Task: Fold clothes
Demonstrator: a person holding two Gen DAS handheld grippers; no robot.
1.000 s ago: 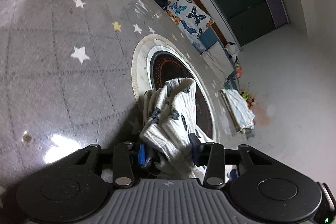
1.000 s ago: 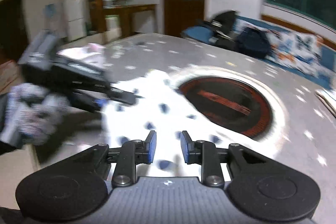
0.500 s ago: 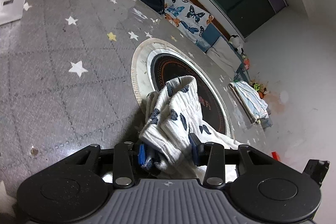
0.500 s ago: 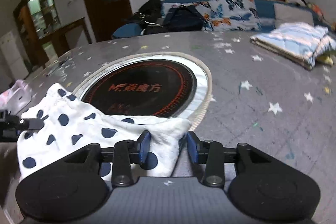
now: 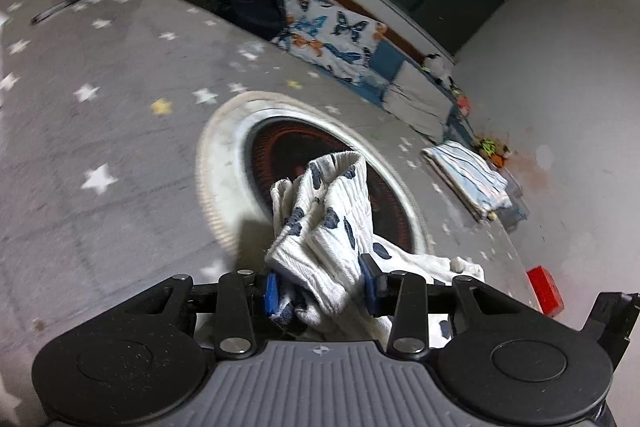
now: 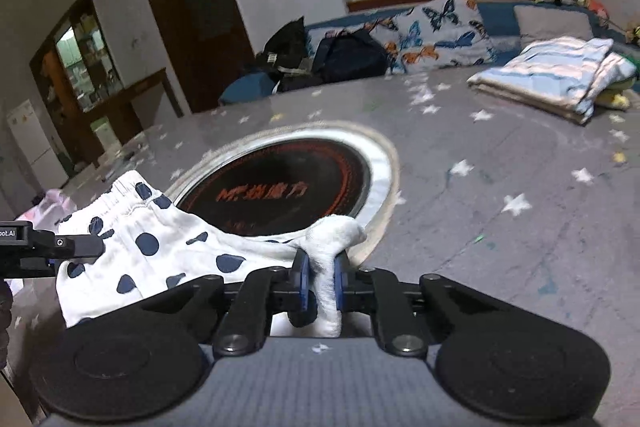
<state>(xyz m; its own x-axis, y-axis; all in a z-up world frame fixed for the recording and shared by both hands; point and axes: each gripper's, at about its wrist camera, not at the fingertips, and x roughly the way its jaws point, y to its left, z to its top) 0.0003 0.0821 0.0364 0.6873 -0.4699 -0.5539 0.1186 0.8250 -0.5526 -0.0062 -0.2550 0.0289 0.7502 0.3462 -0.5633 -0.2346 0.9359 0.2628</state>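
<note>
— Cotton garment (image 6: 160,247), white, ribbed, navy-dotted: where?
— Bunched over grey starred table (image 5: 100,115) (glossy); left hand-held gripper (image 5: 320,285) clamps a wad, right hand-held gripper (image 6: 320,275), just closing, pinches a corner.

White garment (image 6: 160,247) with navy dots, grey star-print table (image 6: 520,227)

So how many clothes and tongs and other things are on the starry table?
Spotted white clothes, held by both tongs: 1
Folded striped blue pile: 1
Tongs, left tongs and right tongs: 2
Round black cooker plate: 1
Red box at the table's edge: 1
Total: 6
</note>
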